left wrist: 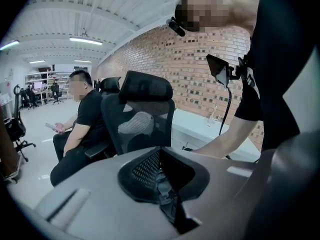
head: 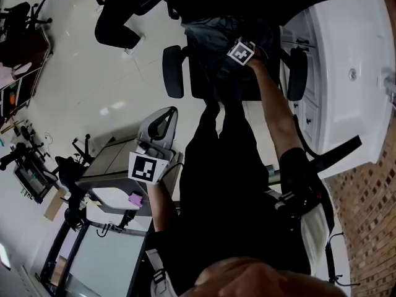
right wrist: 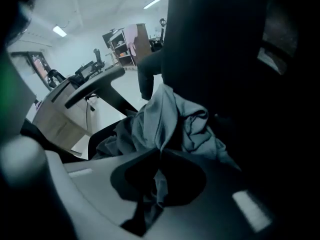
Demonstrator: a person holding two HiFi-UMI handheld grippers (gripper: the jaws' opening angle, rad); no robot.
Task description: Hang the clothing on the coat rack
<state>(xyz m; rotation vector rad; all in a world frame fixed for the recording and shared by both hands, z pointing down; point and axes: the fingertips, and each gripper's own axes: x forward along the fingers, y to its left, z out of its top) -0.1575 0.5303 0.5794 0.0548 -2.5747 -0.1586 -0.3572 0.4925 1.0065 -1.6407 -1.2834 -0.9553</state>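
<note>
1. Grey-blue clothing [right wrist: 170, 119] is lying bunched on the seat of the black chair [head: 174, 72], at the top of the head view.
2. Right tongs [right wrist: 159, 156] are pointing steeply down into the pile and clenching a fold of the clothing. Cloth is showing pinched between the jaws.
3. Left tongs [left wrist: 160, 151] are clenched on nothing, sitting off to the person's left, apart from the chair.
4. Handling, my guess: it is looking like thin fabric, light, soft and floppy. It is likely going to sag and trail from a single pinch. It is not fragile, but it may be slipping if only a thin fold is held.
5. Where to grip: the collar or a shoulder seam is looking best for hanging. The present pinch is sitting on a mid-pile fold, and I cannot tell which part of the garment that is. The free tongs are probably needed to find the collar.
6. Containers: none are showing in use, and only the chair seat is carrying the clothing. The coat rack is not showing in any view.
</note>
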